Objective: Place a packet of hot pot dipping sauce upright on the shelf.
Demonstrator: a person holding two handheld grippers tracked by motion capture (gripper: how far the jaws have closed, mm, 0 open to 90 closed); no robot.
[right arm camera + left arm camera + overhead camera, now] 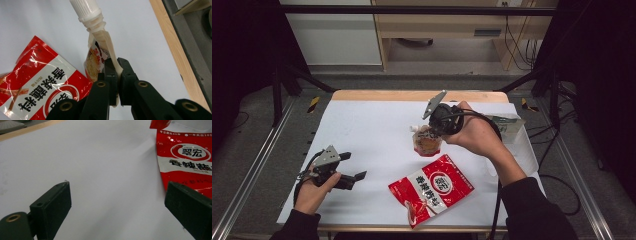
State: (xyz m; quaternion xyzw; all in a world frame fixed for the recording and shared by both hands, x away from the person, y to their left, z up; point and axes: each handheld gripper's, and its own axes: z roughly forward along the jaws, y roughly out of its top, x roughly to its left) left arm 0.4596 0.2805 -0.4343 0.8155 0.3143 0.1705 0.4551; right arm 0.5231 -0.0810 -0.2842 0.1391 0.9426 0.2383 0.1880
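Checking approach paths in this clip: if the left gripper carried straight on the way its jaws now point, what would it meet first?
Probably the red snack bag: the open left gripper points across the white table toward its near edge. In its own view the bag sits off to one side, so it might only clip it.

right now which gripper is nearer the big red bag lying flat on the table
Left. The left gripper sits open just beside the red bag; the right gripper is farther back, shut on a spout pouch.
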